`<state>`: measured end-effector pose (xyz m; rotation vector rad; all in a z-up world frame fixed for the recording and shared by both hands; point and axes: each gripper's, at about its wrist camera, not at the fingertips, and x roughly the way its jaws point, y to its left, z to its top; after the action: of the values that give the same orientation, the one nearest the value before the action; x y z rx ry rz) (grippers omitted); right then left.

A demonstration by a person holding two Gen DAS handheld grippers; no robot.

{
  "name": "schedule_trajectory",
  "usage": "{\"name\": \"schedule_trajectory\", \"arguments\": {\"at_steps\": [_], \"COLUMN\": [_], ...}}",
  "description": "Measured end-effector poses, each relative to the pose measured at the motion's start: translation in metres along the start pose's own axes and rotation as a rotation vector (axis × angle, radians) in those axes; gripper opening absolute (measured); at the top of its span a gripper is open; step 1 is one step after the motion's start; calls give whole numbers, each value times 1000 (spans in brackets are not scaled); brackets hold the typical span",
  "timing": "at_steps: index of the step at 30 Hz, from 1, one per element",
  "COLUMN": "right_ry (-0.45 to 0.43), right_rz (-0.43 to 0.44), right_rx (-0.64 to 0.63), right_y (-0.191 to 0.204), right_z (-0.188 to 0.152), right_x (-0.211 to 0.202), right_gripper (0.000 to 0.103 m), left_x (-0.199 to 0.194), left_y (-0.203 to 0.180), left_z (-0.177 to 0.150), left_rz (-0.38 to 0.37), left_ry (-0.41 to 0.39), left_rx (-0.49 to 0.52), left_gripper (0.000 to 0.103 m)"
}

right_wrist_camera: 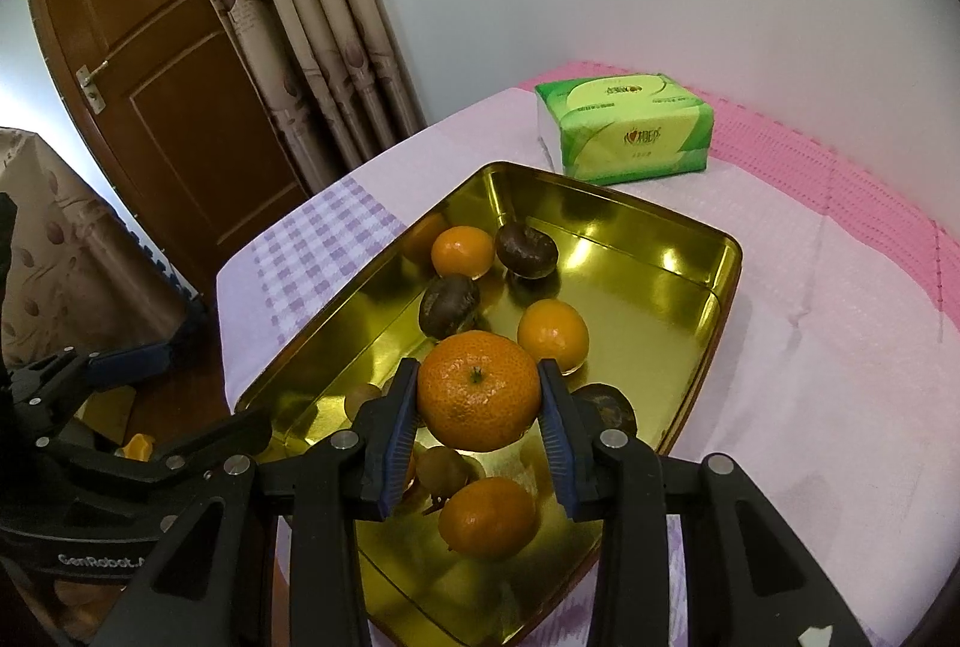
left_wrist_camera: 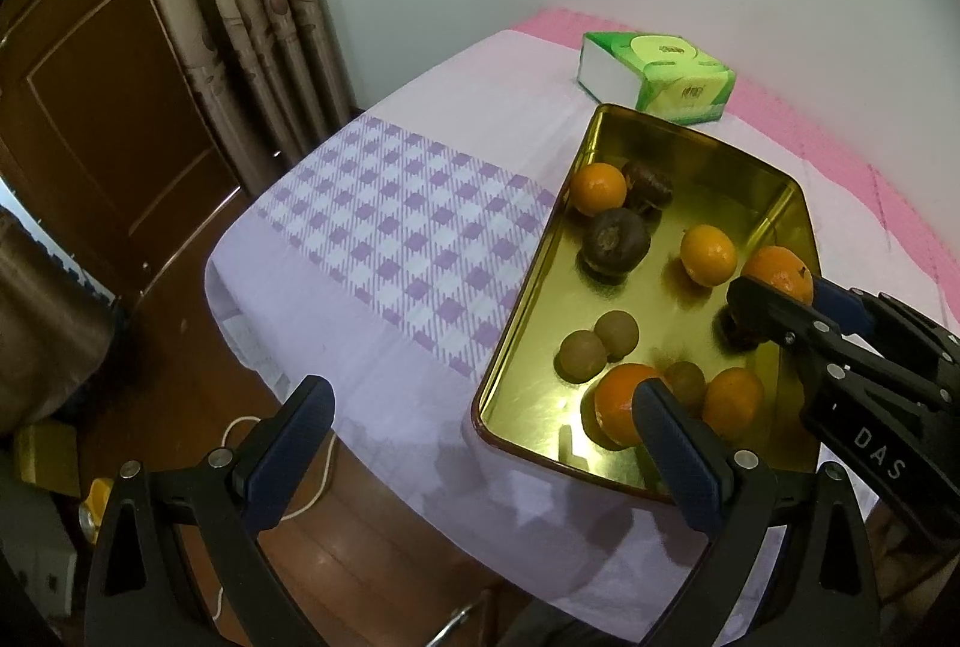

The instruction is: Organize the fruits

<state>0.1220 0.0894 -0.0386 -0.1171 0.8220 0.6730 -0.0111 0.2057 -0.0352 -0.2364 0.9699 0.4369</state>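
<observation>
Dim indoor light; glare on gold tin point(left_wrist_camera: 708, 155), fisheye-warped dark corners

A shiny gold rectangular tin point(right_wrist_camera: 690, 251) lies open on the bench, holding loose orange tangerines point(right_wrist_camera: 552, 334), dark brown fruits point(right_wrist_camera: 526, 249) and small tan ones point(left_wrist_camera: 616, 332); one tangerine point(right_wrist_camera: 478, 399) is raised above it, stem upward.

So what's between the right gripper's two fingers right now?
A mandarin orange, clamped by the right gripper above the gold tin tray; the right wrist view shows it.
</observation>
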Motion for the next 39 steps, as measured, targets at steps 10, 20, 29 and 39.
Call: {"name": "schedule_trajectory", "arguments": {"at_steps": [10,20,29,39], "right_ry": [14,30,22,-35], "right_rz": [-3,-1,14,26], "right_rx": [-2,10,19,21], "right_y": [-1,-2,-4,0], "right_z": [3,2,4,10], "right_x": [9,17,15,-8], "right_gripper": [36,36,38,38], "left_x": [4,6,6,4], "left_y": [2,2,2,3], "left_z": [1,1,2,3], "left_rz": [22,35,47,54], "left_ry": [6,8,7,-10], "left_rx": [-6,-2,3,2], "left_gripper": [99,99,99,99]}}
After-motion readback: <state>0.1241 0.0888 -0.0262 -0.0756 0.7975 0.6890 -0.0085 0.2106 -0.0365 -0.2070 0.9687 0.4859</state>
